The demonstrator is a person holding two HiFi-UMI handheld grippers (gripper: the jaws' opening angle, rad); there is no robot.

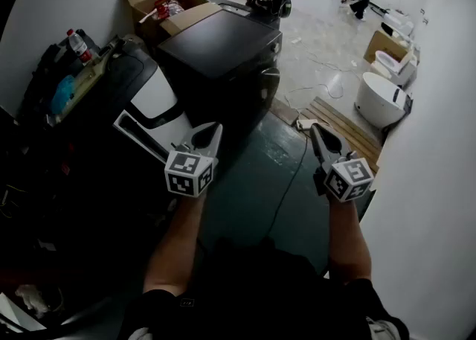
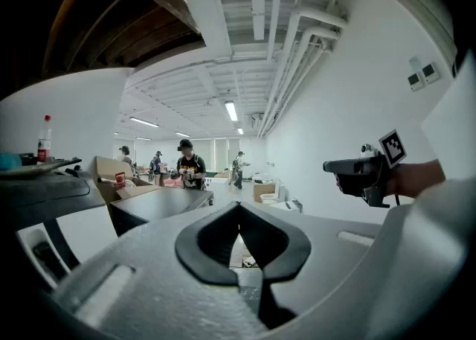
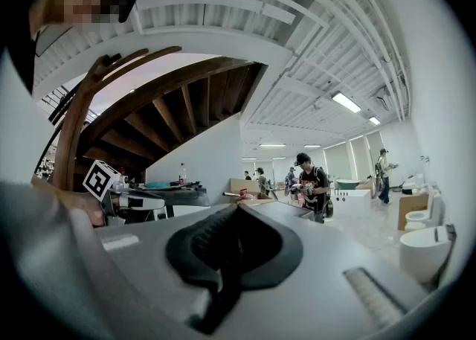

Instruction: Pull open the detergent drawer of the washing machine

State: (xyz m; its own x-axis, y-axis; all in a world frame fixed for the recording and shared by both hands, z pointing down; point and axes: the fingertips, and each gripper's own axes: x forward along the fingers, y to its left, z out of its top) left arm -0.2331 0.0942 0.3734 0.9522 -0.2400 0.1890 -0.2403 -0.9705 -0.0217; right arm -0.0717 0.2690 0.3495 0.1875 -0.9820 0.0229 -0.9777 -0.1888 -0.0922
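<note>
Approach phase, by the look of it, with no contact anywhere. The left gripper (image 1: 208,134) is pinched fully together with nothing in it, and the right gripper (image 1: 318,134) is likewise closed and empty. The dark washing machine (image 1: 223,52) stands at twelve o'clock, well apart (its detergent drawer is too dark to pick out). The next move calls for closing in, parting the jaws and finding the drawer front.

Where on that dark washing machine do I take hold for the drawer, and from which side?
Likely the top strip of the washing machine's front face, just under its flat black top, approached level from the open floor that the face looks onto. The pull edge itself is too dark to make out. The left claw, nearer, is shut: open it first.
</note>
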